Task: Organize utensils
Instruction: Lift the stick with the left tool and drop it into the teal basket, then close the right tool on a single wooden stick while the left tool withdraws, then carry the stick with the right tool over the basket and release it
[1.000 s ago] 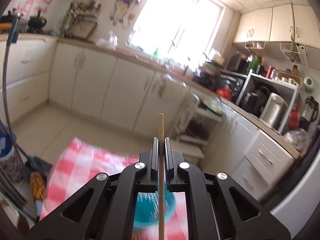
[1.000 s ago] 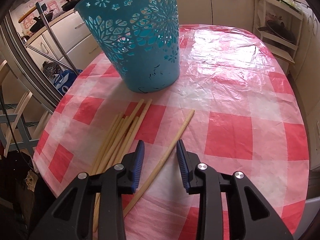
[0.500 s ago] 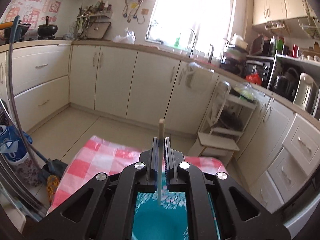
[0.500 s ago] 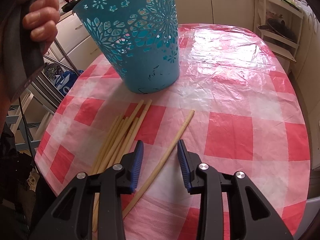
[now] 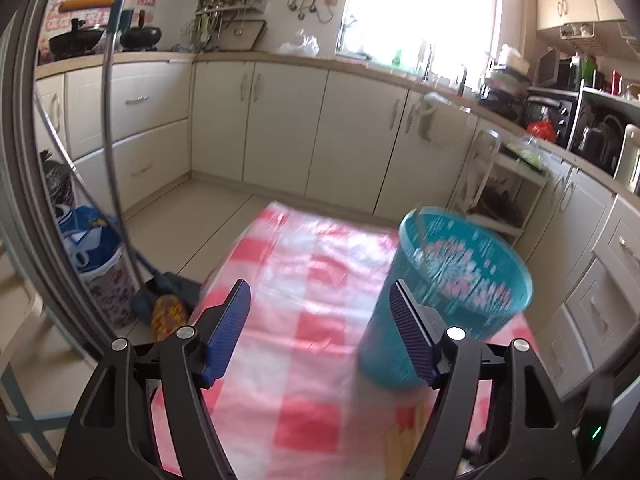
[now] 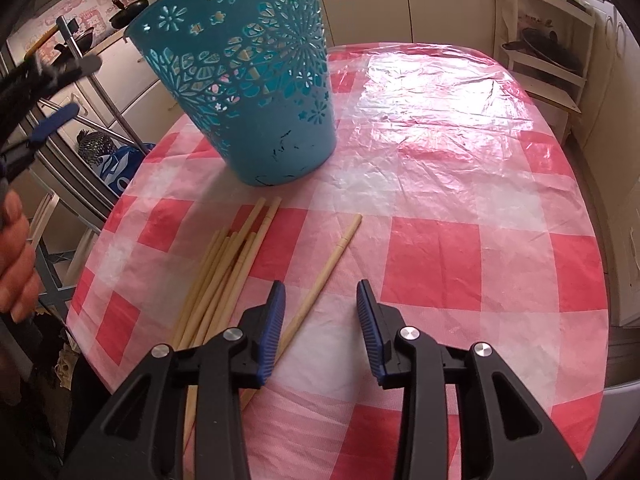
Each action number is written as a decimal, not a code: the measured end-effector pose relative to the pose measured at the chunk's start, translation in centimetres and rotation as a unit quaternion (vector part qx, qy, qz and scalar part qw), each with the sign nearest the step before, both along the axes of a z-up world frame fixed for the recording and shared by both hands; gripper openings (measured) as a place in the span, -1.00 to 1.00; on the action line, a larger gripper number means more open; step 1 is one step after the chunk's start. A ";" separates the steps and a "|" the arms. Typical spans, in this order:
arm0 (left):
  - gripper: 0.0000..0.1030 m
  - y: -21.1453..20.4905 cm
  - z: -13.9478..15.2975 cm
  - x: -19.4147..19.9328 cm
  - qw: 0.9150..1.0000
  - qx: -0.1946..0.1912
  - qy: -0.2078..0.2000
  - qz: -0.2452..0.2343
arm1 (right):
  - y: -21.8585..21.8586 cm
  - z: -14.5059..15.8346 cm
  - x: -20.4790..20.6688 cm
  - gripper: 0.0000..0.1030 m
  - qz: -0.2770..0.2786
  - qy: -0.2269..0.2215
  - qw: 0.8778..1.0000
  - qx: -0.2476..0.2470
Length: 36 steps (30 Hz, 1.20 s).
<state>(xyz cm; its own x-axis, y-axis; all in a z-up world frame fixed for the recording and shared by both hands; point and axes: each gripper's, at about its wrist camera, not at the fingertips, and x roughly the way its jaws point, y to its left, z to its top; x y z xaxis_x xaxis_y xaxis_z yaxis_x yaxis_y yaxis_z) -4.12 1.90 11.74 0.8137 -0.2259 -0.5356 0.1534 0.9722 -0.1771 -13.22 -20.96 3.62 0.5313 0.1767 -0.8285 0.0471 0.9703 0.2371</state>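
Pale wooden chopsticks (image 6: 224, 276) lie in a loose bundle on the red-and-white checked plastic tablecloth (image 6: 440, 160), just in front of a tall teal plastic basket (image 6: 256, 80) with flower-shaped cut-outs. One more chopstick (image 6: 324, 276) lies apart from the bundle to its right, slanting toward the basket. Through the basket's cut-outs a pale stick shows inside it.

The right gripper (image 6: 320, 324) hangs over the near part of the table, its blue-padded jaws partly apart and closed on nothing; the lone chopstick passes under its left finger.

The left gripper (image 5: 320, 328) has its jaws opening, now wide, with nothing between them. It points across the table with the basket (image 5: 460, 280) just beyond its right finger; that view is blurred. In the right wrist view the left gripper (image 6: 52, 100) appears at the far left edge, beside the basket's rim, with the person's hand (image 6: 16, 256) below it.
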 end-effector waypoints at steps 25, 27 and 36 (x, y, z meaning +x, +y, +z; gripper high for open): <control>0.45 3.7 -9.9 2.0 0.991 -0.050 0.126 -0.005 | -3.7 4.3 -1.4 -0.89 -0.027 -0.031 0.992 0.119; 0.47 3.6 -10.1 2.0 0.991 -0.049 0.127 -0.007 | -4.0 6.4 -1.7 -0.89 -0.021 -0.066 0.986 0.153; 0.47 2.4 -10.5 2.0 0.990 -0.027 0.134 -0.023 | -4.5 20.6 3.3 -0.89 -0.031 -0.273 0.939 0.208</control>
<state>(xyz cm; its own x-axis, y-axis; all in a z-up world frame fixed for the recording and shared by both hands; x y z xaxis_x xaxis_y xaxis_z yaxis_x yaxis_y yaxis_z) -2.09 4.34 1.27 0.6319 -0.2944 -0.7170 0.1382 0.9530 -0.2695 -9.96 -25.42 24.17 0.8765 0.3795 -0.2961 -0.1389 0.7883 0.5994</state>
